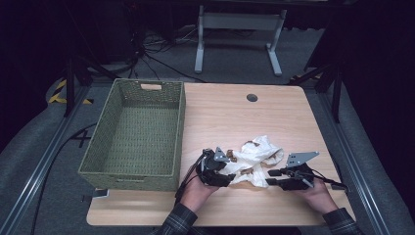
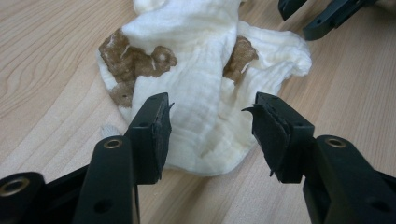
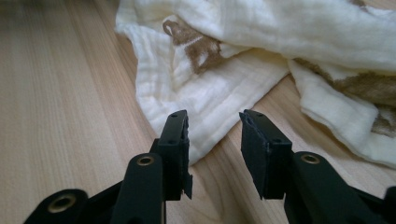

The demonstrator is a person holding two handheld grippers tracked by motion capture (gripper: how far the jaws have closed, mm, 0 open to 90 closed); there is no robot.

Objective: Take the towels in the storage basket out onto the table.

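Cloth lies crumpled on table between left tongs and right tongs, both open, empty

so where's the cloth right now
In the high view the crumpled cream cloth lies on the table's near right part, between the two grippers, right of the green basket.

Lab/studio: dark surround, floor cables, rig rails, desk frame.

We are looking at a crumpled cream cloth with brown patches, lying bunched in soft folds on the near right part of the wooden table. Its quilted edges are spilling flat onto the wood, right of the woven basket.
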